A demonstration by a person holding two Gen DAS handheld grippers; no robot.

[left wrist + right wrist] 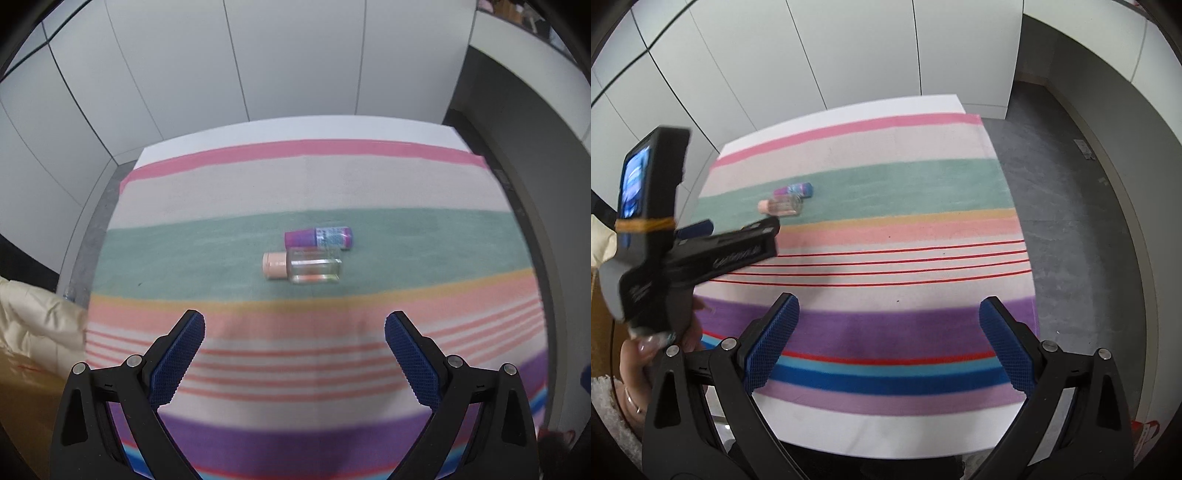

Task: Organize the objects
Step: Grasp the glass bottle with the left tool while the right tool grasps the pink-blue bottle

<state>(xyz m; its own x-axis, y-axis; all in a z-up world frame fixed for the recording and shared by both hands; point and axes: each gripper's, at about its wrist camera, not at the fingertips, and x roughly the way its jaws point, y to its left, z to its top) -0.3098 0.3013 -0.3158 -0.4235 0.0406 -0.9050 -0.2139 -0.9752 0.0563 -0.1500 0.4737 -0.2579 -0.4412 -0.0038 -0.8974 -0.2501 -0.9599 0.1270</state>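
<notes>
From your left wrist, your left tool (294, 325) hangs wide and empty over the striped cloth (221, 192) on the desk; ahead on the green band lie a clear bottle (303, 267) with a peach cap and, just behind it, a purple bottle (318, 237) with a blue label, both on their sides. From your right wrist, your right tool (889, 314) is wide and empty too, both bottles well ahead to its left, beyond the left tool's tips.

The print on the purple bottle (318, 237) ahead of the left gripper (294, 338) is too blurred to read, and the left hand (631, 373) is cut off by the right wrist view's edge, hidden partly behind the gripper bodies.
</notes>
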